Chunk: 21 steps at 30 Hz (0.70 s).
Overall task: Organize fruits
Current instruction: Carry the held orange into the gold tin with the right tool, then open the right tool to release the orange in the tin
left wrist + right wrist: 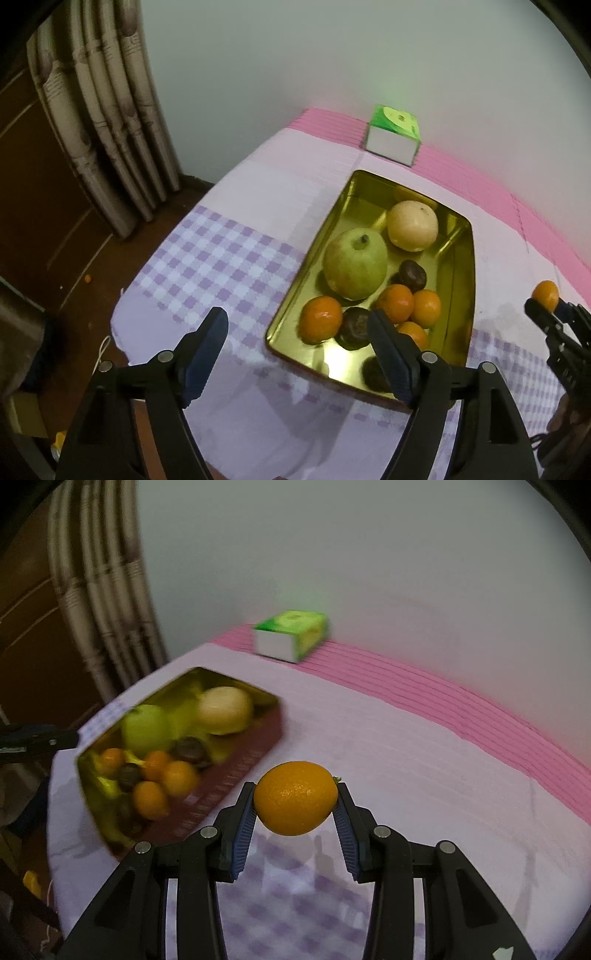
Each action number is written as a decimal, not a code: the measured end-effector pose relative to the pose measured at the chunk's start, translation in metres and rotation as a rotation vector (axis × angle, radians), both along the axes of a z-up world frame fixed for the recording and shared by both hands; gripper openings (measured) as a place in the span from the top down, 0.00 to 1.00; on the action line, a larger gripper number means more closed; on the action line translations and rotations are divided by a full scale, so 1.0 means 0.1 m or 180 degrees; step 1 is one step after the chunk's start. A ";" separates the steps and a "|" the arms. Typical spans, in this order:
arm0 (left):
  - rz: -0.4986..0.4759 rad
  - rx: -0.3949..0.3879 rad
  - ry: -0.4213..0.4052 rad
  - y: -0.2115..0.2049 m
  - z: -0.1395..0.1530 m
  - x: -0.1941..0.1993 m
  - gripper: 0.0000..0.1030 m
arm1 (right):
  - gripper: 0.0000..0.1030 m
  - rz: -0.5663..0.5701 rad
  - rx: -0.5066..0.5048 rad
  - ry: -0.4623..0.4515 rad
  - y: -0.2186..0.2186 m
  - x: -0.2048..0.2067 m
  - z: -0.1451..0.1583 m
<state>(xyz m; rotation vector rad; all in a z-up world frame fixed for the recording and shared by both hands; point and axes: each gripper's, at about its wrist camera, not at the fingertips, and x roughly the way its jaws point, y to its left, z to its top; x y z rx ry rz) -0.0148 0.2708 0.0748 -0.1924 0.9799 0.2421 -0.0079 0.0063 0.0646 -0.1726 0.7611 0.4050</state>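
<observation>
A gold tin tray (463, 236) (236, 771) stands on the cloth-covered table. It holds a green apple (355, 263), a pale yellow round fruit (412, 225), several oranges (320, 318) and dark brown fruits (410, 275). My left gripper (298, 325) is open and empty, above the tray's near left corner. My right gripper (295, 798) is shut on an orange (295, 797), held above the table to the right of the tray; it also shows in the left wrist view (546, 295).
A green and white tissue box (393, 137) (291, 636) stands at the far edge by the wall. Curtains (99, 122) hang at the left. The table's left edge drops to a dark wooden floor (55, 229).
</observation>
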 end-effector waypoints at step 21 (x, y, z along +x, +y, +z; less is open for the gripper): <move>0.0243 0.0021 0.0156 0.15 -0.08 -0.32 0.24 | 0.63 0.0597 -0.0185 0.0248 1.18 0.10 -0.32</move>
